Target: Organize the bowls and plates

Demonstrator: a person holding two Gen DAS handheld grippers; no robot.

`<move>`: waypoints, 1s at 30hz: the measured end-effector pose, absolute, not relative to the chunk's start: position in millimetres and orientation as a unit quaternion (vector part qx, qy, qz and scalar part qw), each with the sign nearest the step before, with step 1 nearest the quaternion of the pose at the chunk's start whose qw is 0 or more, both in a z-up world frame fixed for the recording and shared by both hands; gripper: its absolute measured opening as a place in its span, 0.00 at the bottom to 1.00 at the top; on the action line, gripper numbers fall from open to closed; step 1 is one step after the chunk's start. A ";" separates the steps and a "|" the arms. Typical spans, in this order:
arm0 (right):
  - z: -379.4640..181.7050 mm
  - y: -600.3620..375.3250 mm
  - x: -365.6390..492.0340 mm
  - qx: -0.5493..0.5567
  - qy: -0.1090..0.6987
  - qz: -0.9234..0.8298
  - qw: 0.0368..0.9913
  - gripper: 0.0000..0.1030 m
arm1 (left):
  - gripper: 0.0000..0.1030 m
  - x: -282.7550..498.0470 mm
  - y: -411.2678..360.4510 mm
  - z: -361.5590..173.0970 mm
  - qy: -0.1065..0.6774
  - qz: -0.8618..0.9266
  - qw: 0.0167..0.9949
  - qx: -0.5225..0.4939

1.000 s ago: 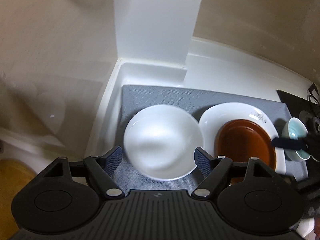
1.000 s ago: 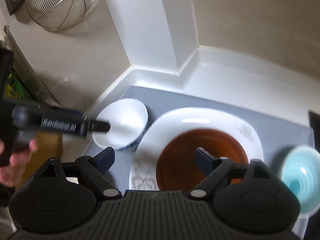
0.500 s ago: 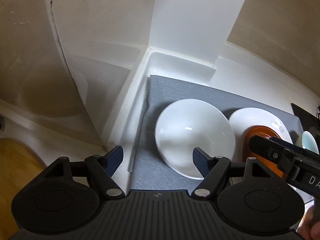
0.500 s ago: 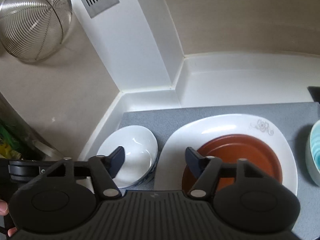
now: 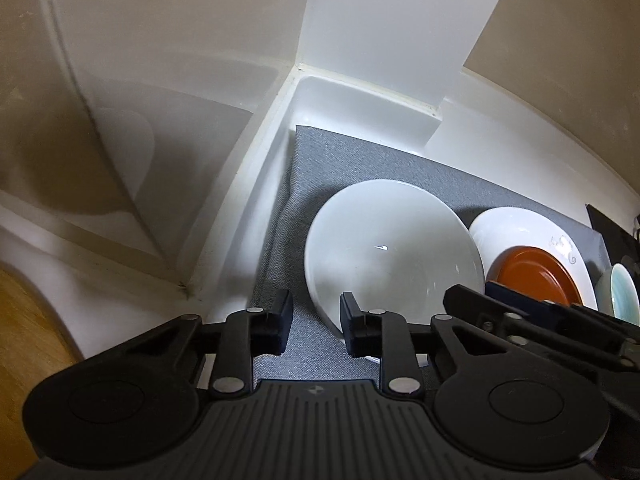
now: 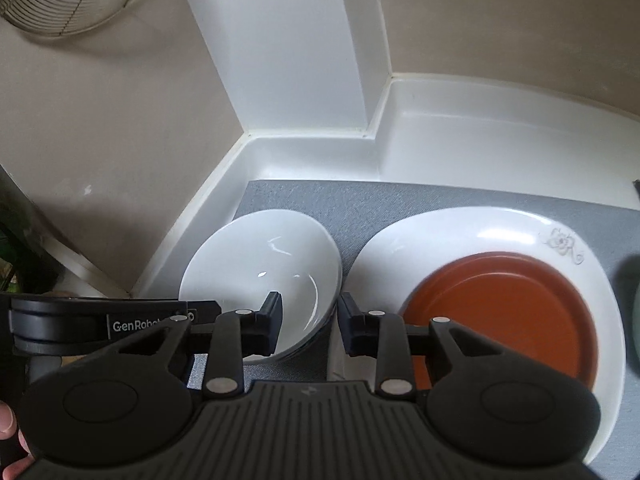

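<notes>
Bowl [image 5: 394, 252] rim sits between the pads of my left tool [image 5: 316, 326], whose jaws are closing; I cannot tell if the pads press it yet. That tool tips steeply down over the near left edge of the bowl. My right tool [image 6: 309, 326] straddles the bowl's [image 6: 260, 268] right rim, jaws also closing, angled down. Both dishes rest on the grey mat [image 6: 360, 200] on the counter [image 6: 480, 140]: the bowl left, the white plate [image 6: 500, 232] bearing a brown plate [image 6: 500, 312] just beside it.
</notes>
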State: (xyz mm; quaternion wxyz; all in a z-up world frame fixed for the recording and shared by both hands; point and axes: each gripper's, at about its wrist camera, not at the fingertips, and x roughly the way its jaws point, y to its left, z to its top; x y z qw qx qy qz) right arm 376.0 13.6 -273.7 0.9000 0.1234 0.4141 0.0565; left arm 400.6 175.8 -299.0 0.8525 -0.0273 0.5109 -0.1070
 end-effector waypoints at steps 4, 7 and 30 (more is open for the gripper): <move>-279.7 12.6 374.2 0.128 0.422 0.052 0.896 0.18 | 0.22 399.6 174.6 -301.3 0.516 -0.110 0.849 -0.031; -278.2 12.8 373.3 0.122 0.420 0.060 0.897 0.15 | 0.17 398.0 177.3 -301.6 0.523 -0.108 0.844 -0.044; -275.6 25.6 368.5 0.108 0.440 0.084 0.888 0.17 | 0.17 382.3 214.8 -297.5 0.525 -0.099 0.840 -0.094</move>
